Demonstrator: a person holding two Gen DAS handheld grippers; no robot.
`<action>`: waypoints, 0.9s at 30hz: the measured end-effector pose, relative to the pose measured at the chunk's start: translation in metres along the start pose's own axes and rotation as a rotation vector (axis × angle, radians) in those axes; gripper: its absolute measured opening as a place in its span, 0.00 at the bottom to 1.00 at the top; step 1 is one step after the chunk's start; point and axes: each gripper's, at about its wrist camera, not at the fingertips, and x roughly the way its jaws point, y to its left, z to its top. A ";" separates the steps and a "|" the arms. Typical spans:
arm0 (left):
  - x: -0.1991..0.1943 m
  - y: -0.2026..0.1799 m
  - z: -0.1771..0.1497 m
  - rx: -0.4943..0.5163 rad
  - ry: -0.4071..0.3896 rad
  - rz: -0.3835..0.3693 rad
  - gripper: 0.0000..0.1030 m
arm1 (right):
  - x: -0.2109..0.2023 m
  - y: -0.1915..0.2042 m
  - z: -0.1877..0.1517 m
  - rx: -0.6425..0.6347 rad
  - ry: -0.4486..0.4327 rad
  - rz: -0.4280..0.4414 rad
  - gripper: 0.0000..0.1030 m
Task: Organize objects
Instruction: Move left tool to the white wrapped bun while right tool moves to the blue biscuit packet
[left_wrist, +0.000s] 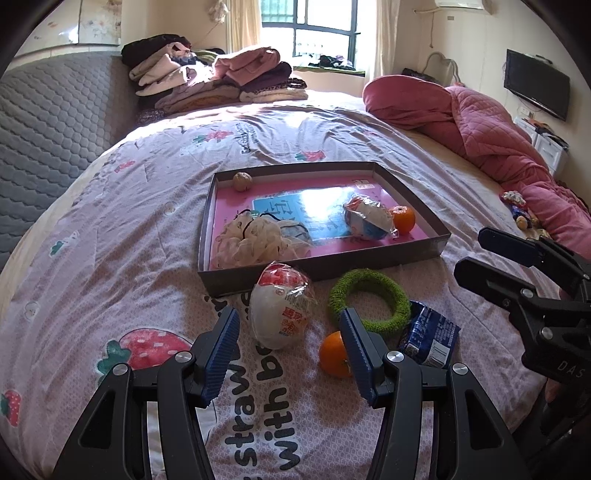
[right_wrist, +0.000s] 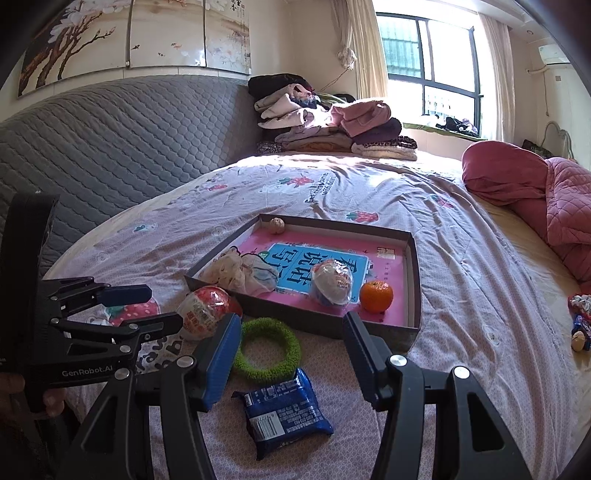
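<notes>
While hidden from the right wrist view, loose orange (left_wrist: 332, 354) visible only from left wrist, beside fuzzy green ring (left_wrist: 369, 301). Crinkly blue packet (right_wrist: 282, 415) near bed's front edge, between spread, empty right gripper (right_wrist: 291, 360) fingers. Left gripper (left_wrist: 290, 356) likewise spread, empty, angled down toward wrapped egg (left_wrist: 280, 310) before shallow cardboard tray (left_wrist: 424, 247).

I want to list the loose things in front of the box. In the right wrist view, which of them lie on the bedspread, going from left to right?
Wrapped egg → green ring → blue packet. The orange outside the box does not show in this view.
</notes>
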 end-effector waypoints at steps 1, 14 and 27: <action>0.000 0.000 0.000 0.002 0.002 -0.001 0.56 | 0.001 0.002 -0.002 -0.006 0.006 -0.002 0.56; 0.003 0.005 -0.003 -0.009 0.021 -0.010 0.56 | 0.015 0.014 -0.031 -0.059 0.105 0.013 0.59; 0.007 0.007 -0.005 -0.013 0.027 -0.007 0.56 | 0.027 0.027 -0.047 -0.165 0.167 -0.003 0.59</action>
